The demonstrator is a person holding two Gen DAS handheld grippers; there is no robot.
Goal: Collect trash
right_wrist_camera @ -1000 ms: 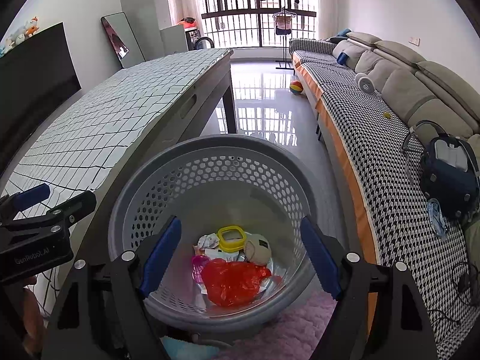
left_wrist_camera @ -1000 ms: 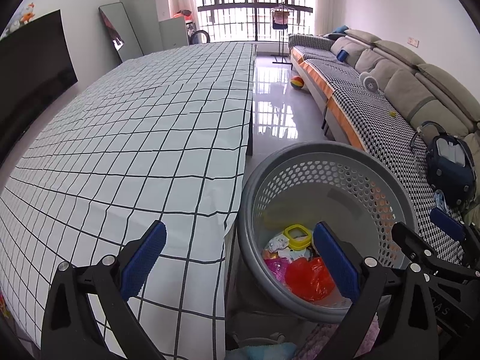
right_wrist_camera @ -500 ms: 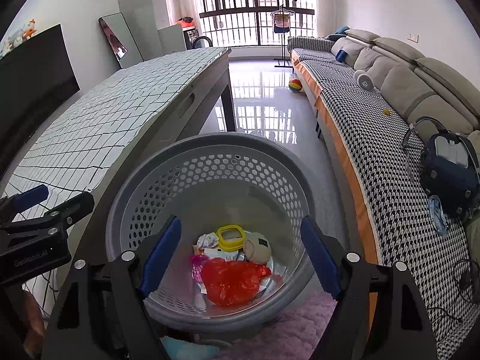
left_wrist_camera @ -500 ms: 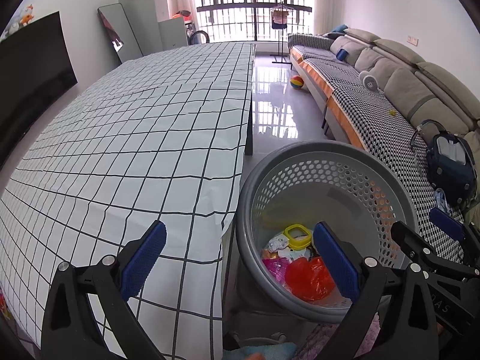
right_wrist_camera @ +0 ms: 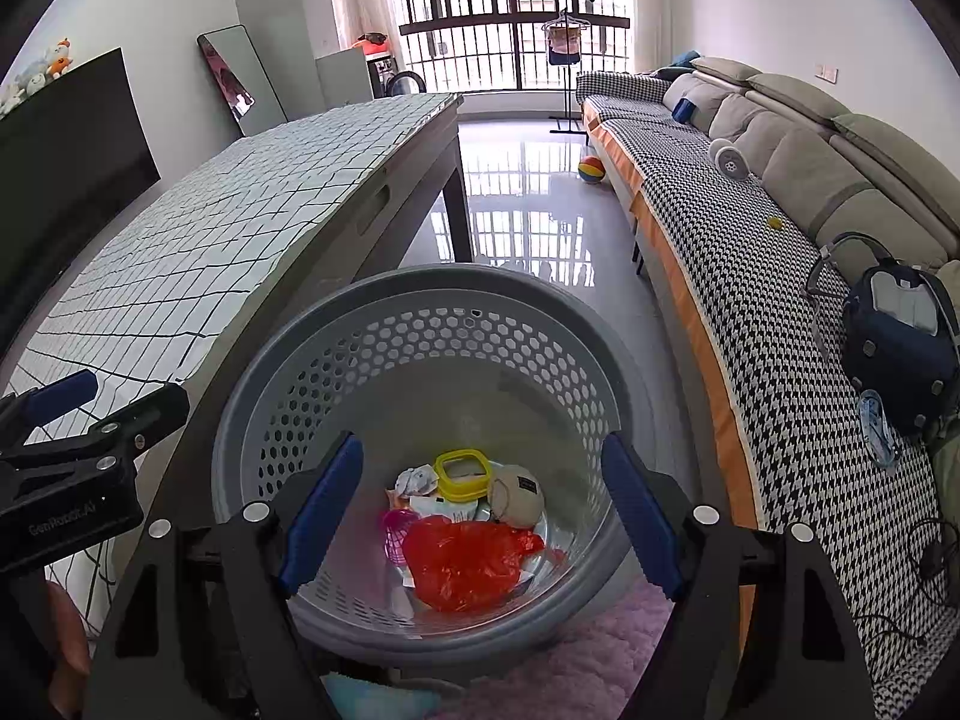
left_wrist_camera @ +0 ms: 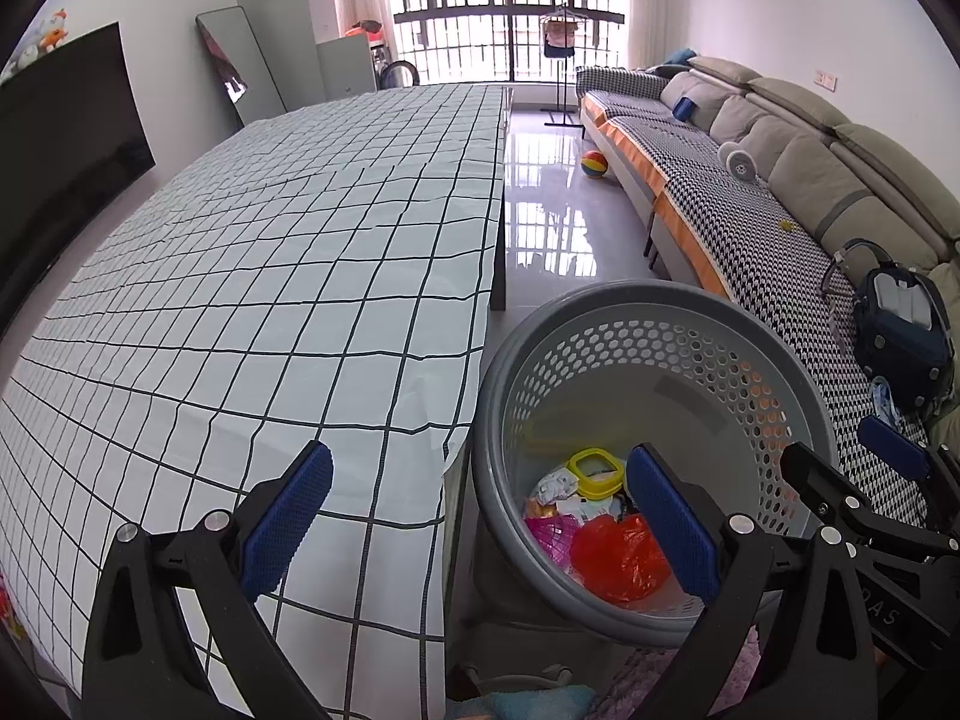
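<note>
A grey perforated basket (right_wrist_camera: 432, 300) (left_wrist_camera: 660, 294) stands on the floor beside the table. At its bottom lie a red plastic bag (right_wrist_camera: 462, 558) (left_wrist_camera: 618, 558), a yellow-rimmed container (right_wrist_camera: 462, 474), a crumpled white paper (right_wrist_camera: 414, 480), a pink item (right_wrist_camera: 396, 531) and a beige round thing (right_wrist_camera: 516, 495). My right gripper (right_wrist_camera: 480, 510) hangs open above the basket with nothing between its blue pads. My left gripper (left_wrist_camera: 480, 519) is open too, straddling the table's near corner and the basket's rim, holding nothing.
The table (left_wrist_camera: 270, 252) wears a white cloth with a black grid. A long sofa (left_wrist_camera: 780, 192) with a houndstooth cover runs along the right, with a dark blue bag (left_wrist_camera: 900, 324) on it. A coloured ball (left_wrist_camera: 594, 165) lies on the glossy floor. A pink rug (right_wrist_camera: 570, 660) lies under the basket.
</note>
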